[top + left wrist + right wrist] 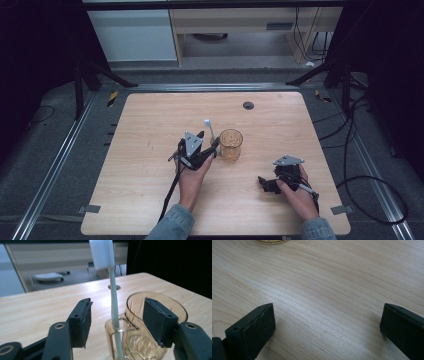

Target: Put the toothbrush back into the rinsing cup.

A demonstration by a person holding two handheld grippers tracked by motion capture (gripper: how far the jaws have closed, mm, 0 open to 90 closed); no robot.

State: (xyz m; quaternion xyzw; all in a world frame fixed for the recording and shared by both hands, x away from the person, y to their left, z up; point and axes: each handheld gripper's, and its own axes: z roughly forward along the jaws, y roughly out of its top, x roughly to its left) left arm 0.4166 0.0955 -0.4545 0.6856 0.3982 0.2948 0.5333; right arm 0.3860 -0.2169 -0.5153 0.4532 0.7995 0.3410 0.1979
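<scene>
In the high view the left tool (209,145) sits just left of the amber glass cup (231,144), near the middle of the counter (150,150), and the hand around it covers most of its body, so its jaws are hard to make out from above. The left gripper view settles it: the left tool (116,321) stands spread, its two black pads clear on either side of the toothbrush (113,297), touching neither the handle nor the glass. The toothbrush stands nearly upright, long axis vertical, white bristle head at the top and cut off by the upper edge of that view, the pale green handle running down into a small side holder moulded onto the cup (150,340). The foot of the handle blurs through the tinted glass and its very end cannot be seen. The right pad stands in front of part of the cup's rim, and the cup's base is cut off by the bottom edge. From above, the toothbrush (209,127) shows as a thin pale stick leaning slightly away, its head pointing up and toward the far side. Well to the right, the right tool (263,184) rests low near the counter's front edge, partly wrapped by the hand. In the right gripper view the right tool (327,327) is spread wide over bare wood, with a sliver of the cup's (272,241) rim cut off at the top.
</scene>
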